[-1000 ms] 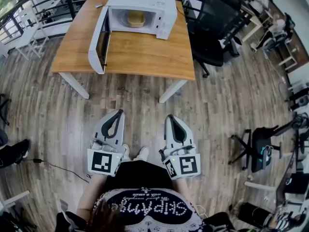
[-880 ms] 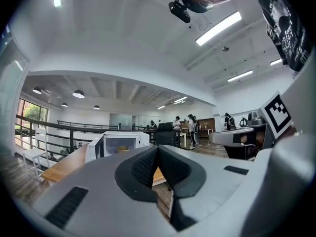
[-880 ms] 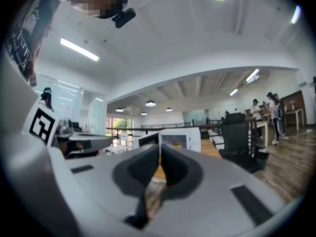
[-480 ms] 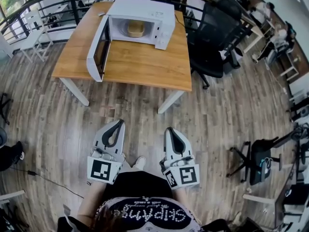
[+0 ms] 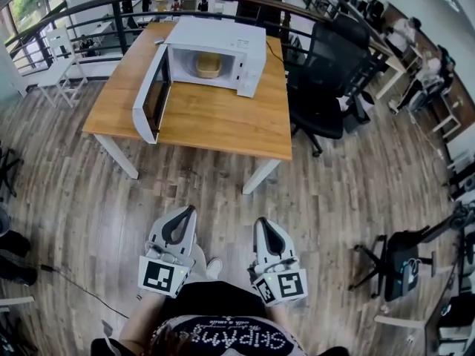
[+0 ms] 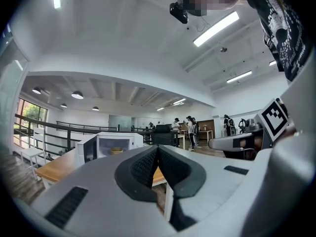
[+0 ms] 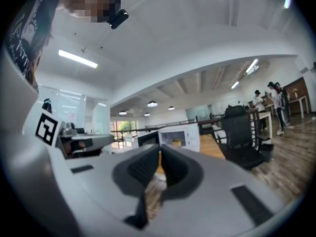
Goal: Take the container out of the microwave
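Note:
A white microwave (image 5: 223,44) stands at the far end of a wooden table (image 5: 215,113), its door (image 5: 151,95) swung wide open to the left. Inside sits a small yellowish container (image 5: 209,66), also seen as a yellowish container (image 6: 116,151) in the left gripper view and a yellowish container (image 7: 176,142) in the right gripper view. My left gripper (image 5: 188,211) and right gripper (image 5: 261,222) are held side by side over the floor, well short of the table. Both are shut with nothing between the jaws.
A black office chair (image 5: 326,73) stands right of the table. A white chair (image 5: 58,58) and a railing (image 5: 89,10) lie at the far left. Another black chair (image 5: 397,247) is at the right. People stand at desks far back.
Both grippers have moved forward a little over the floor toward the table, and the table with the microwave now sits slightly nearer in the head view. The jaws stay shut.

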Demonstrator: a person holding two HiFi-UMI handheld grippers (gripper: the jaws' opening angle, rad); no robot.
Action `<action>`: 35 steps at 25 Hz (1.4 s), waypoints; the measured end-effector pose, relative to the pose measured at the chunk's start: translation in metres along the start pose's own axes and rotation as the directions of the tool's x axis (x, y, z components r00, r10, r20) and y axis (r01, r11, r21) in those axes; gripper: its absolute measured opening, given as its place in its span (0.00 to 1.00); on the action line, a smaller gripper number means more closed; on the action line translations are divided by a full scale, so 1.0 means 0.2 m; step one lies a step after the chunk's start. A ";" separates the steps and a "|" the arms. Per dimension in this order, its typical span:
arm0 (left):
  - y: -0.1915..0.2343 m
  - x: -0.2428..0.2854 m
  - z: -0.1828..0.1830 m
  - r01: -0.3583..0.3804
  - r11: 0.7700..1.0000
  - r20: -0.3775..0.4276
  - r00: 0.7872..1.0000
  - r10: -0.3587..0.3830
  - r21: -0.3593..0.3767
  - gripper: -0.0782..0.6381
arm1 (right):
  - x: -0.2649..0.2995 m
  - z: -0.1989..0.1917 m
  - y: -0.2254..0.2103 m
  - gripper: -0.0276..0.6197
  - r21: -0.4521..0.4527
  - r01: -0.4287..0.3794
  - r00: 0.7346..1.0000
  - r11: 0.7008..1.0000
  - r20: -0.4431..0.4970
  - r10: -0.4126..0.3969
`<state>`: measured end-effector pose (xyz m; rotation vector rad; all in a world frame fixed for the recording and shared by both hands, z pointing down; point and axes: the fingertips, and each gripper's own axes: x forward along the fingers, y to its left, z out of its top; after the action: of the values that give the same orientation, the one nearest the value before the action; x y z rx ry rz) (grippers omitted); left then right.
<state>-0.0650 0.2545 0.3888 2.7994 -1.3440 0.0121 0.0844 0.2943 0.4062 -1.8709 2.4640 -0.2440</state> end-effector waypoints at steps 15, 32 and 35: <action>0.42 0.33 0.05 -0.027 0.999 0.013 1.000 0.027 -0.030 0.15 | 0.57 0.06 0.00 0.10 0.003 -0.028 1.000 1.000 -0.010 0.028; 0.83 0.67 0.09 0.057 0.998 0.004 0.998 -0.057 -0.025 0.15 | 1.08 0.13 0.00 0.10 -0.017 0.049 0.999 0.999 -0.006 -0.049; 0.87 0.68 0.08 0.056 0.998 -0.002 0.998 -0.056 -0.022 0.15 | 1.11 0.11 0.00 0.10 -0.010 0.063 0.998 0.998 -0.011 -0.063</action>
<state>-0.1161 0.0389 0.3808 2.8172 -1.2568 -0.0006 0.0262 0.0794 0.3983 -1.9589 2.4199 -0.2464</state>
